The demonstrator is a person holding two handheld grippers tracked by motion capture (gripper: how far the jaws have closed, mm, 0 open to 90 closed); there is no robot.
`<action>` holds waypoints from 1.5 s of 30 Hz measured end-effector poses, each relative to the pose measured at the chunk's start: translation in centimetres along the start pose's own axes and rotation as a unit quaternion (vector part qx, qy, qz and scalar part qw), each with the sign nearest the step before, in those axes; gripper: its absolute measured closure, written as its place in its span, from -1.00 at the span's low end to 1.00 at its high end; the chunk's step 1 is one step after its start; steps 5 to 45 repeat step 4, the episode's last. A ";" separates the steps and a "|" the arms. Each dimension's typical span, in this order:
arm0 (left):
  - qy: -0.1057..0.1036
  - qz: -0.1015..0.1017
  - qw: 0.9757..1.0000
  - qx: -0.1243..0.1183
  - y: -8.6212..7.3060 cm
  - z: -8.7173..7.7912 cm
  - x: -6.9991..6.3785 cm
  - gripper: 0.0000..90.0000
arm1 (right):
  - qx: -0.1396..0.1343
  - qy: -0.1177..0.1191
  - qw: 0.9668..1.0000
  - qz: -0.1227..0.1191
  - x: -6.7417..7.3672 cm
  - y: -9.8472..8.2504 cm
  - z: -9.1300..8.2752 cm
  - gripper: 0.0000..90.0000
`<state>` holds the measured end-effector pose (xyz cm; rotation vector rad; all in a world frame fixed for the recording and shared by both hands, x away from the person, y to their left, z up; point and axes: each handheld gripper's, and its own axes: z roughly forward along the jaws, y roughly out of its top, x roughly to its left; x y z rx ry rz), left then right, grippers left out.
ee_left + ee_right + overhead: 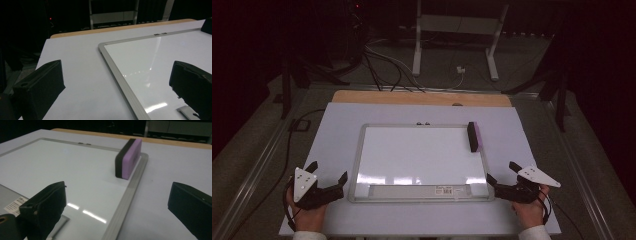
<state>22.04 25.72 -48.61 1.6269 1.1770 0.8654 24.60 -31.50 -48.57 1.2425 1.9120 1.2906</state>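
While both hands rest low at the near edge of the table (337,120), the left gripper (328,174) sits just off the whiteboard's near-left corner, its 2 jaws spread wide with nothing between them; in the left gripper view they straddle the board's left frame rail, 1 over the pale tabletop, the other over the white surface. Moving right, the whiteboard (362,150) lies flat in the middle of the table, silver-framed, with a grey tray strip (412,190) and a small label along its near edge. Further right, the eraser (474,136) — black felt on 1 face, purple body on the other — stands on its long edge at the board's far-right corner, right against the frame. At the near-right corner the right gripper (499,171) points toward the board, jaws wide apart and empty — well short of the eraser, which the right gripper view shows ahead between them.
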 end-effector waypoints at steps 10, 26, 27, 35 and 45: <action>0.002 0.000 1.000 0.002 0.0 0.0 0.1 -0.99 | 0.004 -0.014 1.000 -0.012 -0.2 -0.3 0.4 -0.95; 0.002 0.000 1.000 0.002 0.0 0.0 0.1 -0.99 | 0.004 -0.014 1.000 -0.012 -0.2 -0.3 0.4 -0.95; 0.002 0.000 1.000 0.002 0.0 0.0 0.1 -0.99 | 0.004 -0.014 1.000 -0.012 -0.2 -0.3 0.4 -0.95; 0.002 0.000 1.000 0.002 0.0 0.0 0.1 -0.99 | 0.004 -0.014 1.000 -0.012 -0.2 -0.3 0.4 -0.95; 0.002 0.000 1.000 0.002 0.0 0.0 0.1 -0.99 | 0.004 -0.014 1.000 -0.012 -0.2 -0.3 0.4 -0.95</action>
